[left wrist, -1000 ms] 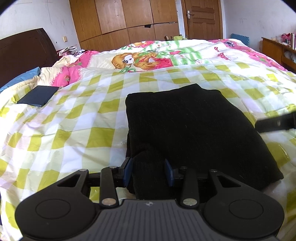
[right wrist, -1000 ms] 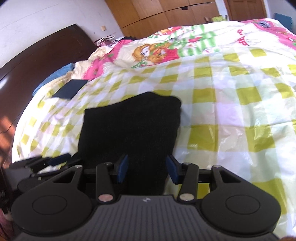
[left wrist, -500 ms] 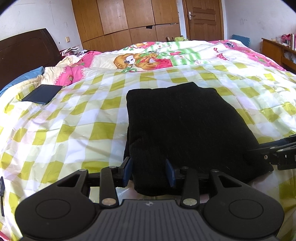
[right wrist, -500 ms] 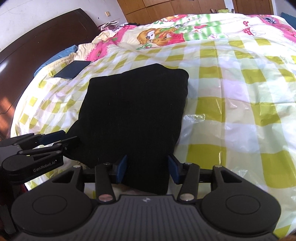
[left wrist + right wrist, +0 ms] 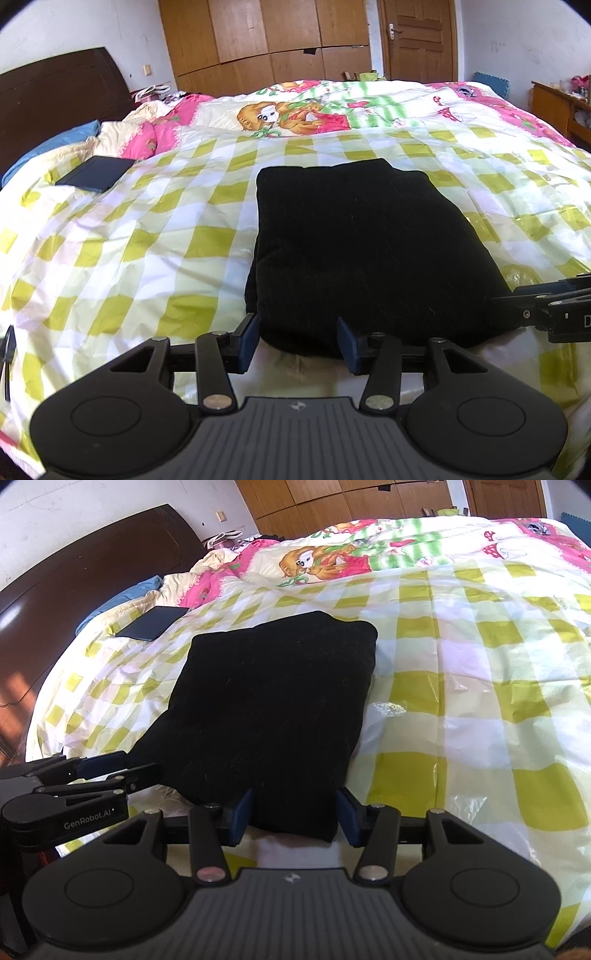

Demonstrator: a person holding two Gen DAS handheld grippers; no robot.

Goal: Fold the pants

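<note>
Where bedspread (image 5: 155, 236) lies, folded pants (image 5: 354, 243) rest.

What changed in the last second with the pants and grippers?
Both hand-held grippers backed toward the near edge of the folded pants. The left hand-held gripper has just been opening; its pads now flank the near hem with a gap showing, so it looks released. The right hand-held gripper barely widened and also straddles the hem. The pants stayed folded in place on the checked cover; the dark book did not move.
</note>
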